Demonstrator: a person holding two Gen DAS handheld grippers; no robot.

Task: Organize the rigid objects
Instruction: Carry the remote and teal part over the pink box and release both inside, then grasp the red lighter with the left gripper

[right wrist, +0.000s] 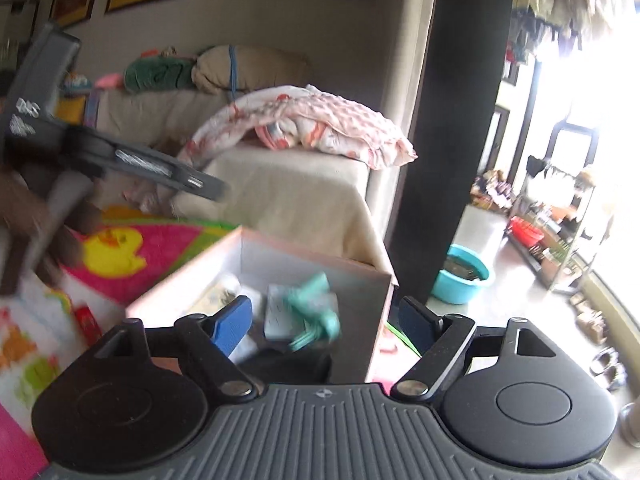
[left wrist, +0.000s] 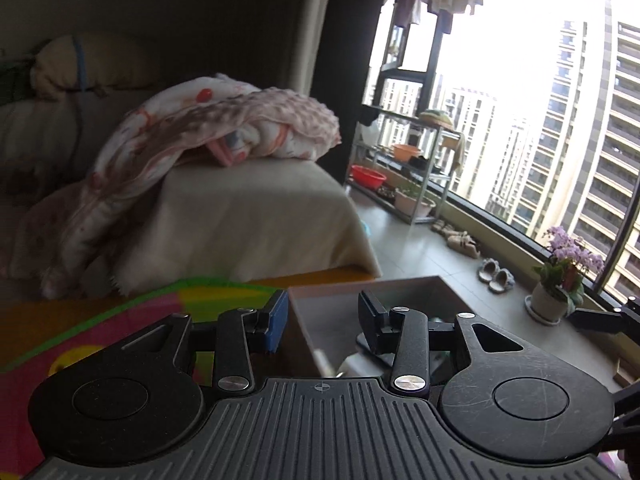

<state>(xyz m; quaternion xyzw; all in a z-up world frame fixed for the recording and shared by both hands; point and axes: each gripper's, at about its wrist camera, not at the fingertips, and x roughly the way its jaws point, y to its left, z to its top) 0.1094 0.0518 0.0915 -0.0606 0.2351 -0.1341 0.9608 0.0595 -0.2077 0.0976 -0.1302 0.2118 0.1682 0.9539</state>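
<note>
Ahead of my left gripper (left wrist: 323,316) one open box (left wrist: 400,286) sits with its near wall between my released, empty jaws, while my right gripper (right wrist: 328,322) spreads wide, holding nothing, straddling that box's (right wrist: 352,280) corner over one blurred teal object (right wrist: 314,312) inside.

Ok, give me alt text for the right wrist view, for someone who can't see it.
The open right gripper hangs empty over a pale open box holding a blurred teal item and other small objects. The box sits on a bright play mat with a yellow duck, and a blanket-draped sofa stands behind.
</note>
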